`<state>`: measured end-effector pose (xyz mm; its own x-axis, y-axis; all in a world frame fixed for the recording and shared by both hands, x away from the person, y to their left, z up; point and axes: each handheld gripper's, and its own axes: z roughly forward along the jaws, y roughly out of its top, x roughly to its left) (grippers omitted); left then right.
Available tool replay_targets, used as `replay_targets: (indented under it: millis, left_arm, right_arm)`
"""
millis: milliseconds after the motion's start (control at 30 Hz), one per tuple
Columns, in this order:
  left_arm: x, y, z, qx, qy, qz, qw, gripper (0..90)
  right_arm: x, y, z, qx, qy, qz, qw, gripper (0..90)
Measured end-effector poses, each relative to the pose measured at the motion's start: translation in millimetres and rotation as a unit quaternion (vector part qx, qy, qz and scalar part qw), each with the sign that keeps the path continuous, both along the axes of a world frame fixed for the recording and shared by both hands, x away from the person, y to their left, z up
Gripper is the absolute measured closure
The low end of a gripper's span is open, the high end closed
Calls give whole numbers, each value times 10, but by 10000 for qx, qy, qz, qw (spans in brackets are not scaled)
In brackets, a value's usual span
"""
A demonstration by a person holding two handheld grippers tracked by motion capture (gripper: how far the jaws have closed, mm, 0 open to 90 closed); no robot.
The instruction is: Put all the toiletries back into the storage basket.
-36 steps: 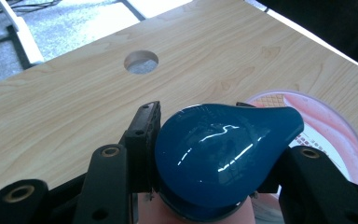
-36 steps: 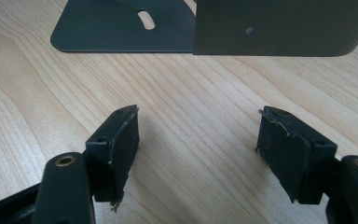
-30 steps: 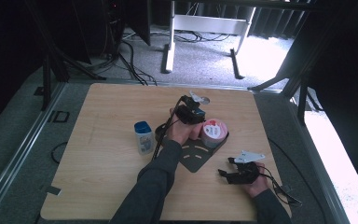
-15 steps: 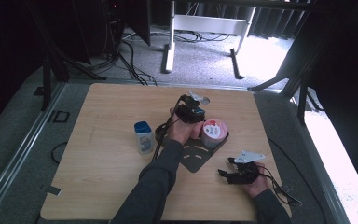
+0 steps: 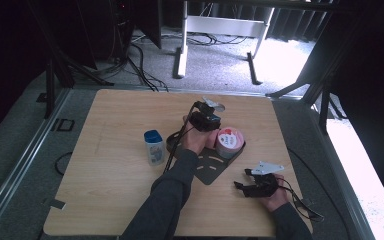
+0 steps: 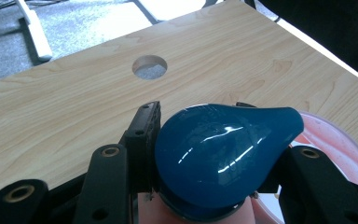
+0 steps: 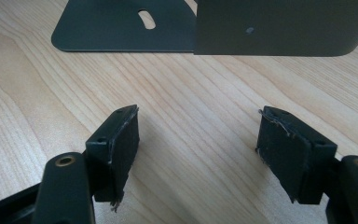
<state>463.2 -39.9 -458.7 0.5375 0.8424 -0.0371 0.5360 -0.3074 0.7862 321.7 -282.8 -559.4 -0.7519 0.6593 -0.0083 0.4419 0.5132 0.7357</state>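
My left gripper (image 6: pixel 212 150) is shut on a glossy blue teardrop-shaped piece (image 6: pixel 223 140), which rests on something pinkish below it. A pink round tub (image 6: pixel 340 144) lies just to its right. From above, the left gripper (image 5: pixel 206 121) sits against that pink tub (image 5: pixel 228 141), which rests on a dark metal bracket (image 5: pixel 210 167). My right gripper (image 5: pixel 241 178) lies near the table's front right, apart from the bracket. In its own view the right gripper (image 7: pixel 198 149) is open over bare wood, with nothing between its pads.
A small bottle with a blue cap (image 5: pixel 154 146) stands left of the left forearm. A round hole (image 6: pixel 149 66) is cut in the wooden tabletop beyond the left gripper. The bracket's flat plate (image 7: pixel 121 23) and upright wall (image 7: pixel 279 23) lie just ahead of the right gripper.
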Motion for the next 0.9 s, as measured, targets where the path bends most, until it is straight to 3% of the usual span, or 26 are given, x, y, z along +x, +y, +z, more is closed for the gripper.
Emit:
replay_targets:
  millis: [900]
  left_arm:
    - [-21,-41,-12,76,-23,42,10000,524]
  right_arm:
    - [-2,0,0,-3,0,2,10000,291]
